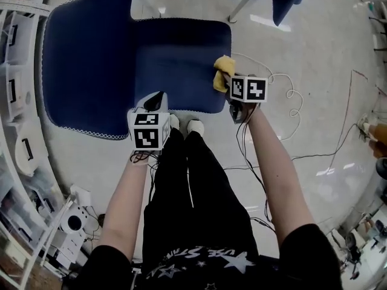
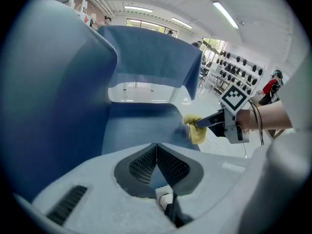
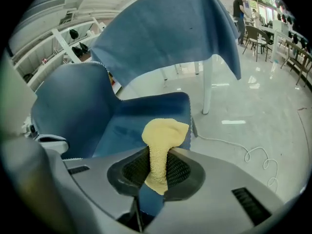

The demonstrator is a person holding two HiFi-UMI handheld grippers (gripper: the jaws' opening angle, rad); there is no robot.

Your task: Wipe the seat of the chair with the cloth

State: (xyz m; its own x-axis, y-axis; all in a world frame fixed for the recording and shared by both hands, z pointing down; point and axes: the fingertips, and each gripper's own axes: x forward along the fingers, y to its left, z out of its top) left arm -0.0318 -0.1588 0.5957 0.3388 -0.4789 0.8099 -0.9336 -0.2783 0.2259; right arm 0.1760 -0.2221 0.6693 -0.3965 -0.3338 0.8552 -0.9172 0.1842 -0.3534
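Observation:
A dark blue upholstered chair stands in front of me, its seat (image 1: pixel 181 62) facing me and its backrest (image 1: pixel 84 59) to the left. My right gripper (image 1: pixel 228 82) is shut on a yellow cloth (image 1: pixel 222 71) at the seat's right front corner; the cloth (image 3: pixel 163 135) bunches out past the jaws over the seat (image 3: pixel 141 121). My left gripper (image 1: pixel 156 101) hangs at the seat's front edge, shut with nothing between its jaws. In the left gripper view the yellow cloth (image 2: pixel 195 129) and the right gripper (image 2: pixel 209 122) show at the seat's right edge.
A blue cloth-draped table (image 3: pixel 165 28) stands just behind the chair, with a white leg (image 3: pixel 207 87). White cables (image 1: pixel 284 95) lie on the floor to the right. Shelving (image 1: pixel 15 101) lines the left side. My feet (image 1: pixel 187 125) are at the seat's front.

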